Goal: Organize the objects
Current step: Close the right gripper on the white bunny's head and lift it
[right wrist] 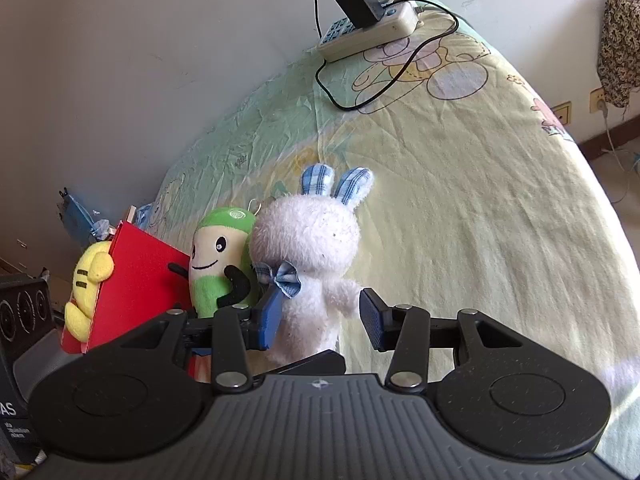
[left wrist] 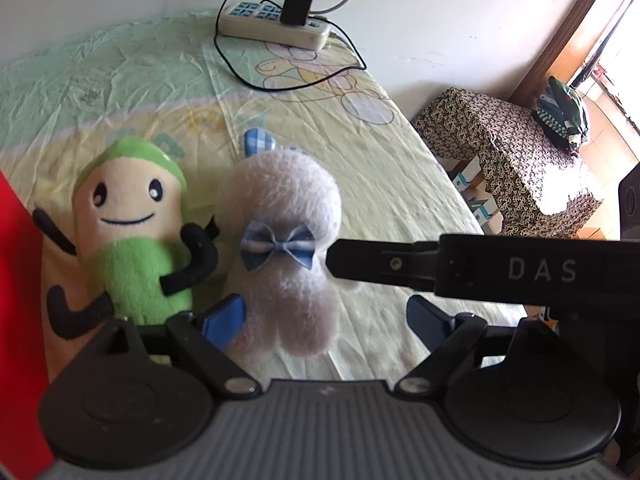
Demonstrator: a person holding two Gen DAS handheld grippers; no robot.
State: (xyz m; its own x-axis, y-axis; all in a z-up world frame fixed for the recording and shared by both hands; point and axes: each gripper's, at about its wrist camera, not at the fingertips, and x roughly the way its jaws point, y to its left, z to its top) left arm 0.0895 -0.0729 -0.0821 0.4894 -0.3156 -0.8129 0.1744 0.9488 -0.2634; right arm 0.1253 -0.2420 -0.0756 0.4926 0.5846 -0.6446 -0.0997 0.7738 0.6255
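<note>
White rabbit plush (right wrist: 308, 256) stands upright on bed (right wrist: 480, 208), touching green plush (right wrist: 220, 260) on its left. Red box (right wrist: 136, 288) beside green plush; yellow plush (right wrist: 88, 288) behind box. Power strip (right wrist: 368, 28) w/ charger at far end, near wall.

Right hand-held gripper (right wrist: 320, 320): released, jaws either side of rabbit's body, left pad at the bow. Left hand-held gripper (left wrist: 324, 324): released, jaws wide, flanking rabbit's legs (left wrist: 288, 320).
</note>
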